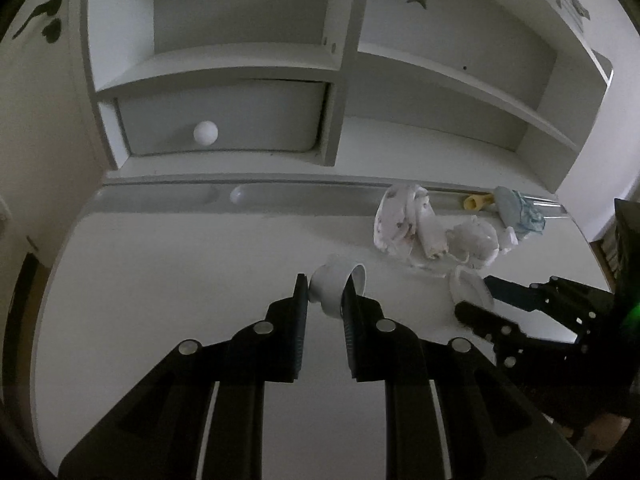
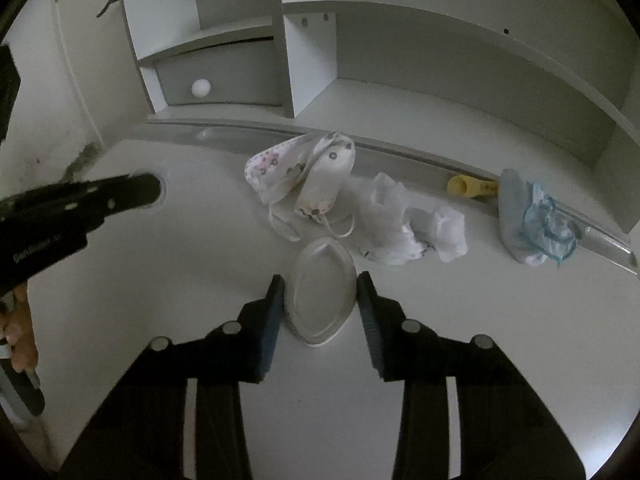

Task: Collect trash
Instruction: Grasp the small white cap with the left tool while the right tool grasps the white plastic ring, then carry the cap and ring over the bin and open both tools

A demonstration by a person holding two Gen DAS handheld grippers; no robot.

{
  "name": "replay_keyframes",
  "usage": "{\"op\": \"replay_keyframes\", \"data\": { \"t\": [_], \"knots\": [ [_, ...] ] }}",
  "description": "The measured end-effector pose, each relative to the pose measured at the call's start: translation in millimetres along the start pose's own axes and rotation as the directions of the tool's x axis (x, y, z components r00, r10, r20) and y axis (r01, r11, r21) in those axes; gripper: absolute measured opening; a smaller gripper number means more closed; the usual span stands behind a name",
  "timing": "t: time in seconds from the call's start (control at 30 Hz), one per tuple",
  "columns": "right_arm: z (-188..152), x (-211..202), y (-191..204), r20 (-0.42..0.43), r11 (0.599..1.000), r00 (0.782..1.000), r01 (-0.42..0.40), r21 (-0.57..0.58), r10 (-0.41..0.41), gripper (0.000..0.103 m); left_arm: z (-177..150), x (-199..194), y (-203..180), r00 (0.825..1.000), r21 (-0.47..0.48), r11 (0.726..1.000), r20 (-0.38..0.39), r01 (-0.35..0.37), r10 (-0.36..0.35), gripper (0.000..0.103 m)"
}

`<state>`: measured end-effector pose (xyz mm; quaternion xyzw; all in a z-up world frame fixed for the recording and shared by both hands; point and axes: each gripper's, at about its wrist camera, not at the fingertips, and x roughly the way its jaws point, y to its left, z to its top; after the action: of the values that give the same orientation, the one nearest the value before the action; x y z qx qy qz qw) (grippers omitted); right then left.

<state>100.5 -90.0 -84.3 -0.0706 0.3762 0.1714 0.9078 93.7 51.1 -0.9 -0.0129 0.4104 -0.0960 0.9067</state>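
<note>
Lying straight ahead of the right hand-held gripper [image 2: 320, 280], the clear plastic lid [image 2: 322, 292] sits between its two fingers, long axis pointing away along the fingers toward the shelving. Its left edge looks to be touching or nearly touching the left pad [image 2: 276, 304], while a narrow gap seems to remain at the right pad, so I judge the jaws moderately apart and bracketing the lid, not yet clamped on it. The lid appears to rest on the white bench [image 2: 180, 280], tilted somewhat; how much I cannot tell.

The left hand-held gripper [image 1: 326, 292] holds a small white cup [image 1: 338, 286] tipped on its side, mouth turned to the right. Both fingers press the cup's wall, so it is clamped, jaws narrowed to the cup's width.

Beyond the lid, still on the bench, lie the rest of the pickings: a printed cloth face mask [image 2: 304, 176] nearest the back groove, crumpled white plastic wrap [image 2: 400, 220] just right of it, and a pale blue mask [image 2: 532, 224] further right beside a yellow tube [image 2: 472, 186] in the groove. All of these are nearer the right arm than the left.

My reading is that the right hand's next move depends on closing squarely across the lid's short axis; a thin, springy lid could flip or slip out if pinched off-centre.
</note>
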Motion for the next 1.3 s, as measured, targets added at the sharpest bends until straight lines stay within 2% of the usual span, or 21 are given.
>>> {"op": "replay_keyframes", "data": {
  "t": [0.1,0.23,0.4,0.53,0.6,0.73,0.77,0.8,0.83,0.87,0.93,1.0,1.07,1.1,1.17,1.27,1.3],
  "knots": [
    [-5.9,-12.3,-7.8,0.013,0.999,1.000,-0.020,0.027,0.020,0.036,-2.8,-5.7,-8.1,1.000,0.016,1.000,0.003,0.013,-0.013,0.016],
    [-18.5,-49.5,-28.0,0.064,0.998,0.998,-0.004,0.059,0.000,0.036,-8.3,-18.6,-29.2,0.999,0.050,0.998,0.018,0.040,-0.041,0.016],
    [-61.0,-114.5,-75.3,0.116,0.987,0.987,0.093,0.131,-0.109,0.036,-17.8,-34.7,-89.5,0.990,0.134,0.982,0.018,0.133,-0.137,0.016],
    [-124.3,-178.6,-131.4,0.130,0.947,0.968,0.173,0.269,-0.213,0.036,-34.1,-44.4,-162.3,0.972,0.240,0.943,-0.021,0.232,-0.234,0.016],
    [-161.9,-213.5,-160.9,0.131,0.913,0.953,0.214,0.347,-0.273,0.036,-47.9,-52.5,-211.4,0.955,0.314,0.903,-0.051,0.293,-0.293,0.016],
    [-251.1,-279.2,-214.5,0.097,0.810,0.915,0.293,0.508,-0.392,0.036,-81.1,-71.8,-308.5,0.904,0.446,0.790,-0.131,0.421,-0.407,0.016],
    [-281.9,-297.0,-229.1,0.073,0.769,0.901,0.320,0.553,-0.428,0.036,-96.7,-79.8,-344.1,0.880,0.489,0.739,-0.160,0.464,-0.446,0.016],
    [-301.5,-306.4,-237.9,0.052,0.744,0.893,0.338,0.577,-0.447,0.036,-106.1,-83.7,-363.2,0.866,0.507,0.710,-0.177,0.488,-0.468,0.016],
    [-326.2,-316.4,-249.2,0.022,0.710,0.885,0.358,0.606,-0.464,0.036,-122.4,-88.6,-393.6,0.837,0.528,0.660,-0.218,0.534,-0.502,0.016],
    [-343.1,-322.5,-255.9,0.006,0.687,0.880,0.366,0.628,-0.474,0.036,-133.2,-90.7,-411.5,0.819,0.539,0.628,-0.248,0.561,-0.518,0.016],
    [-382.0,-337.4,-274.4,-0.024,0.628,0.867,0.379,0.680,-0.497,0.036,-169.5,-93.2,-461.5,0.770,0.567,0.534,-0.344,0.627,-0.538,0.016],
    [-420.3,-347.1,-295.4,-0.055,0.560,0.856,0.383,0.734,-0.514,0.036,-197.7,-91.9,-494.4,0.743,0.578,0.480,-0.403,0.660,-0.535,0.016],
    [-455.4,-345.3,-319.7,-0.081,0.501,0.872,0.351,0.791,-0.483,0.036,-229.9,-85.4,-525.3,0.725,0.592,0.432,-0.459,0.680,-0.513,0.016],
    [-475.1,-339.4,-334.0,-0.093,0.468,0.889,0.322,0.823,-0.448,0.036,-246.1,-78.1,-538.7,0.723,0.598,0.416,-0.485,0.685,-0.492,0.016],
    [-511.2,-320.5,-360.1,-0.120,0.417,0.926,0.274,0.867,-0.359,0.036,-277.3,-57.1,-559.4,0.724,0.604,0.402,-0.532,0.688,-0.439,0.016],
    [-548.4,-281.4,-387.0,-0.160,0.368,0.963,0.233,0.900,-0.218,0.036,-323.8,-4.3,-580.7,0.731,0.602,0.418,-0.598,0.680,-0.328,0.016],
    [-559.1,-260.7,-395.5,-0.201,0.359,0.965,0.250,0.899,-0.169,0.036,-335.0,20.6,-583.0,0.741,0.609,0.432,-0.608,0.665,-0.284,0.016]
  ]
}}
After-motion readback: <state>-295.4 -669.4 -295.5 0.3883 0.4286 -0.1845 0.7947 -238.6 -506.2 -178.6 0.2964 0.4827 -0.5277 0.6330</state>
